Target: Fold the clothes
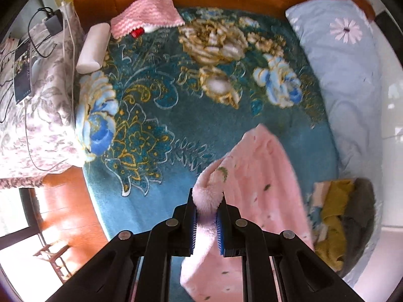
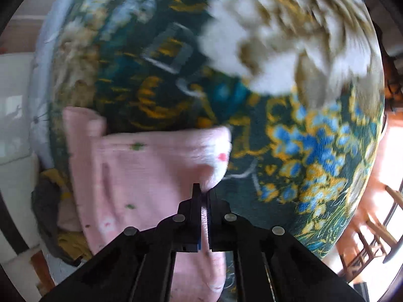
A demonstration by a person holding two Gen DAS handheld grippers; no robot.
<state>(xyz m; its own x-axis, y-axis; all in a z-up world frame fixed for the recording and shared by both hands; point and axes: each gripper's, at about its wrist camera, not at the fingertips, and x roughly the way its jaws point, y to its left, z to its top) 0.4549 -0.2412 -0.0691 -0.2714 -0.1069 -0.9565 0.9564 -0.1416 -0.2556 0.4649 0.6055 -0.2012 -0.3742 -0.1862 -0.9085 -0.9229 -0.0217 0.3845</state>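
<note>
The pink fleece garment (image 1: 254,176) lies on the big teal flowered blanket (image 1: 161,115) that covers the bed, partly lifted, with a pile of yellow and grey clothes (image 1: 340,216) just beside it near the blanket's edge. A light blue pillow (image 1: 335,50) is further up, and a second pink knitted cloth (image 1: 148,15) rests near the wooden headboard. The left gripper (image 1: 206,216) is clenched on a fluffy bunch of the garment and holds it up. The right gripper (image 2: 204,216) is pinched tight on a thin edge of the same garment, low at the blanket. I think the risk is here: the right one grips only a narrow bit of the fleece, so a fast pull may make it slip out, or the fold may come crooked.
</note>
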